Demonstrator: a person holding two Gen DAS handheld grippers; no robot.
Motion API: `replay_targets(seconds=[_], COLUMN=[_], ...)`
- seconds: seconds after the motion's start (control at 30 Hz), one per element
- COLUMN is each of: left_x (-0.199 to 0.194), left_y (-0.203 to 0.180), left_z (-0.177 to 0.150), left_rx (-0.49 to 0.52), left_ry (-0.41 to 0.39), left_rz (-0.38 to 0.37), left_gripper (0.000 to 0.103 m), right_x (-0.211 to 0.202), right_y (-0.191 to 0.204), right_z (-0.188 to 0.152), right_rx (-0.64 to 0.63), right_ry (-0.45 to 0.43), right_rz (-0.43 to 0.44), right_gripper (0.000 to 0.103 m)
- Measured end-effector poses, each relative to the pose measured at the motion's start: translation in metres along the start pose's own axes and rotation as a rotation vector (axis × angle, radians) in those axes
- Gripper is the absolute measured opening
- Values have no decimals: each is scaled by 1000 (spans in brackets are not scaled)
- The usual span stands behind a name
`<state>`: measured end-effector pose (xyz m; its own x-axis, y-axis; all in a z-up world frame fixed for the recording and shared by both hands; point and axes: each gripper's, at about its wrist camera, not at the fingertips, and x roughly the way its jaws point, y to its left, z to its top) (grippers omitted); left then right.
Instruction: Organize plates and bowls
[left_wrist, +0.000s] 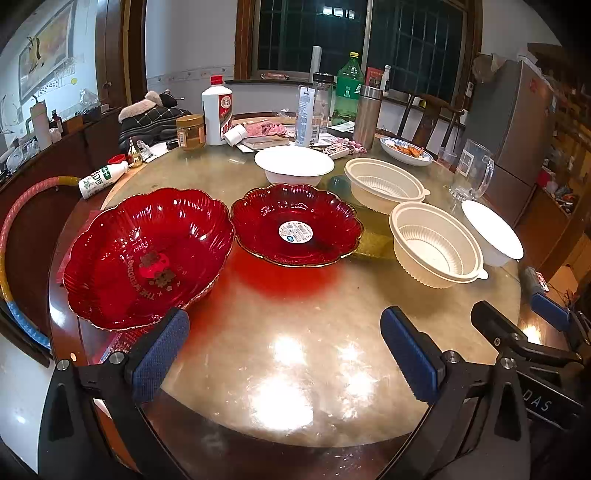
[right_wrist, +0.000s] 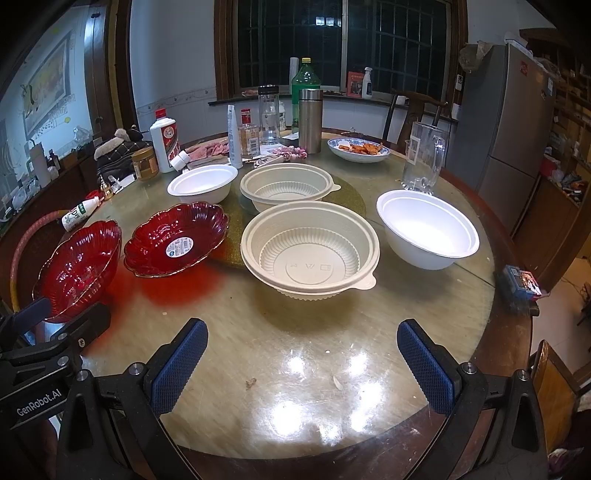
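Right wrist: right gripper (right_wrist: 301, 363) (jaws apart) faces cream bowl (right_wrist: 309, 246).

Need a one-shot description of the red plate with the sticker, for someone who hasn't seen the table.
On the round glass-topped table, look left of the cream bowls for two red scalloped plates with gold rims. The sticker plate is the one nearer the table's centre, beside the near cream ribbed bowl. Unlike the other red plate, it has a round white label in its middle.
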<state>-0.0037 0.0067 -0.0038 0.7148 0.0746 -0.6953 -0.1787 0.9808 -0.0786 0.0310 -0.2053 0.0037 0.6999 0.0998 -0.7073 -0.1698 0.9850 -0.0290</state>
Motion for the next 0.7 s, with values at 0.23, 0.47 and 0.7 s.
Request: replay_targets(seconds=[0.23,0.47,0.7], left_x=[-1,0,-2], left_y=[0,-1,-1], left_z=[-1,-2,-3], left_rx=[-1,0,0], left_ry=[1,1,-1], left_rz=[1,1,4], left_gripper=[103,103,103], right_x=[0,-1,-2], right_y=[-1,-1,0], right_z=[-1,-2,-2], right_rx=[-2,0,0], right_ry=[-3,-4,-6], right_rz=[-1,0,0], right_gripper=[103,103,103])
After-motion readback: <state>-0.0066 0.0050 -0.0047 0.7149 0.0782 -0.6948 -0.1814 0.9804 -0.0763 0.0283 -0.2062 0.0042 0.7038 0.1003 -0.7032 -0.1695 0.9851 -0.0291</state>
